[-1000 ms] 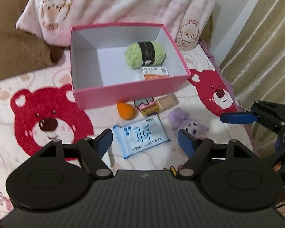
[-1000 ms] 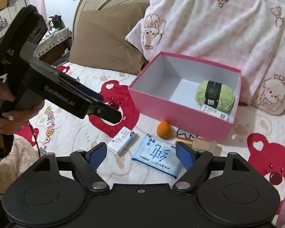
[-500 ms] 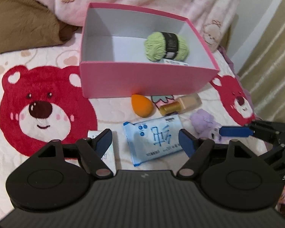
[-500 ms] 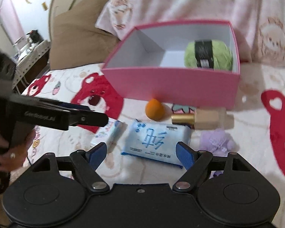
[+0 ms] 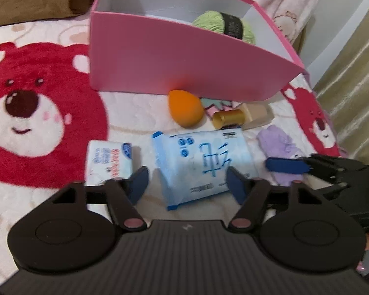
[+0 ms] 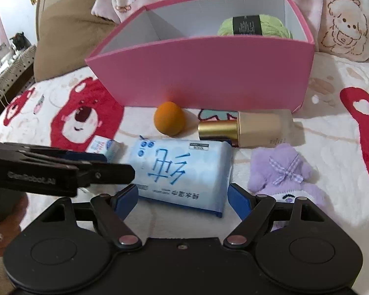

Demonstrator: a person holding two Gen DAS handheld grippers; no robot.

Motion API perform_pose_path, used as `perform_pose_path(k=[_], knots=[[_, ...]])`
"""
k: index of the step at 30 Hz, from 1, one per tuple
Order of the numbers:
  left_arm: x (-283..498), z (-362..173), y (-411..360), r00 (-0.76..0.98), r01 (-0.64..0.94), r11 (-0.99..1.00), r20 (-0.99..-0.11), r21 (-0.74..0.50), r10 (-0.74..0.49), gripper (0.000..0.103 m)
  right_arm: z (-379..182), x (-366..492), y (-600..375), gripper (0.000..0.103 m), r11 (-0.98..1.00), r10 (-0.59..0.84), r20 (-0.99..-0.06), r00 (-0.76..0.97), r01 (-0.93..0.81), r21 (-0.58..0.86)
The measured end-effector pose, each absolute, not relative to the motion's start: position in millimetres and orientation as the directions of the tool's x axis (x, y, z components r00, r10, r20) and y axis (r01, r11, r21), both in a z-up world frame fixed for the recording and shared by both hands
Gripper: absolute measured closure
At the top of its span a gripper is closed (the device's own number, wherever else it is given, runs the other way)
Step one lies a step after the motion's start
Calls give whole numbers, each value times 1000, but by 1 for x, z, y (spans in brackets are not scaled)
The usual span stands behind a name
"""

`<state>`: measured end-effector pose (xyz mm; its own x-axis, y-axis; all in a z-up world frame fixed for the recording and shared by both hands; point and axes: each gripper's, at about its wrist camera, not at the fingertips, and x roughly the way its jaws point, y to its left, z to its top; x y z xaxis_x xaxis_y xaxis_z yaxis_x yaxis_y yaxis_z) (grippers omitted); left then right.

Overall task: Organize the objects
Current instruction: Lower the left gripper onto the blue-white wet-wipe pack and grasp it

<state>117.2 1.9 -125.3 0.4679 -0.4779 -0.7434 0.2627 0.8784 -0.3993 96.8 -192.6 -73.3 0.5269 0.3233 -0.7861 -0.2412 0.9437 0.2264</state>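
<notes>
A pink box (image 5: 184,56) (image 6: 209,73) stands on the bed and holds a green yarn ball (image 5: 223,25) (image 6: 254,25). In front of it lie an orange sponge (image 5: 184,108) (image 6: 169,119), a gold-capped bottle (image 5: 243,118) (image 6: 246,129), a blue wipes pack (image 5: 201,164) (image 6: 182,169), a small white tissue pack (image 5: 108,162) (image 6: 105,146) and a purple plush toy (image 5: 280,150) (image 6: 283,172). My left gripper (image 5: 187,184) is open, low over the wipes pack's near end. My right gripper (image 6: 183,200) is open, also at the wipes pack.
The bed cover has red bear prints (image 5: 24,123). A brown pillow (image 6: 69,34) and a pink-and-white blanket (image 6: 344,24) lie behind the box. A curtain (image 5: 351,73) hangs at the right. The left gripper's finger (image 6: 73,169) crosses the right wrist view.
Both grippers have come down and closer to the objects in front of the box. The wipes pack now lies between each gripper's fingers. Both stay open.
</notes>
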Motion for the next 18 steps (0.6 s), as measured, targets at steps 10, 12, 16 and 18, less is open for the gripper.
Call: perform_pose_path(k=[10, 12, 16, 18], knots=[[127, -145, -15, 499, 215, 932, -788, -291, -361, 46, -86, 109, -184, 44, 964, 235, -813, 532, -232, 127], [128, -143, -16, 493, 226, 928, -787, -295, -370, 51, -85, 109, -183, 48, 963, 235, -813, 532, -241, 121], [129, -149, -10, 439, 207, 893, -778, -400, -450, 61, -87, 111, -183, 48, 963, 236, -822, 519, -241, 124], [128, -149, -8, 436, 205, 890, -777, -407, -455, 63, -87, 111, -183, 48, 964, 232, -828, 510, -236, 125]])
